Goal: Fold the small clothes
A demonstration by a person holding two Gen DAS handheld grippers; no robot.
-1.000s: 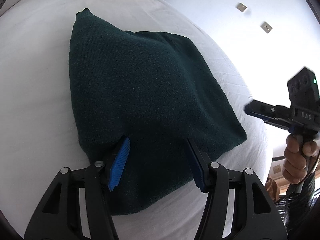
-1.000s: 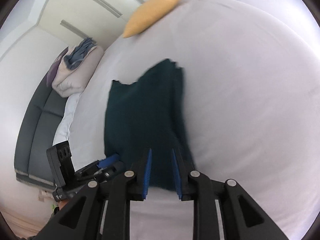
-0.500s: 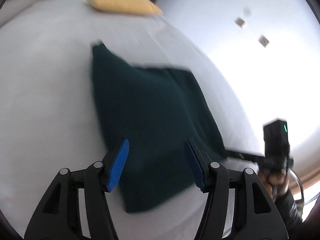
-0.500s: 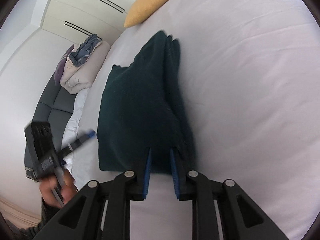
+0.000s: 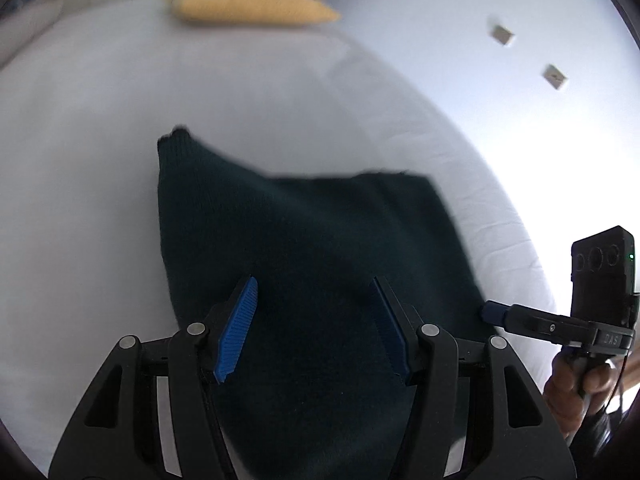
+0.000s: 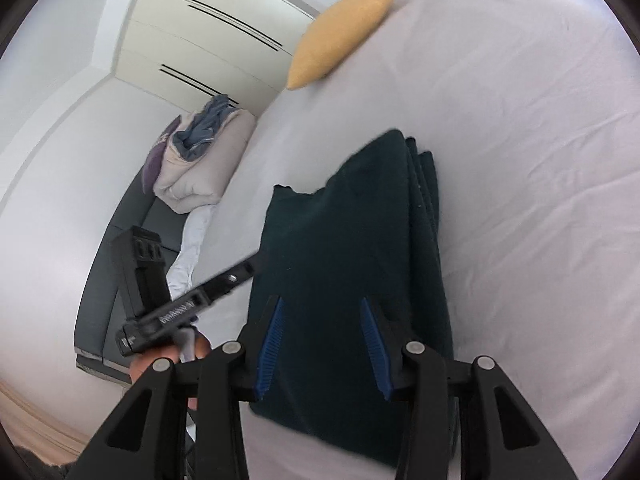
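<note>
Left wrist view: dark green knit garment (image 5: 304,264) lies folded on the white bed sheet (image 5: 100,160), near the bed's right edge, yellow pillow (image 5: 252,0) well beyond it; left gripper (image 5: 316,316) hovers over the near part of the fold, jaws apart, blue pads clear of the cloth, nothing pinched; likely placed there to check or press the fold, not to lift; right gripper (image 5: 494,313) comes in from the right, its tip at the garment's right edge, held in the person's hand (image 5: 580,392).

Right wrist view: garment (image 6: 348,264) shows stacked layers along its right side, so the fold looks mostly done; right gripper (image 6: 324,328) above the near end, jaws have just been opening, cloth below them but not clamped, reads as a release; left gripper (image 6: 250,268) reaches in at the garment's left edge; pile of laundry (image 6: 200,160) sits on the grey sofa (image 6: 132,232) beyond the bed, probably awaiting folding.
</note>
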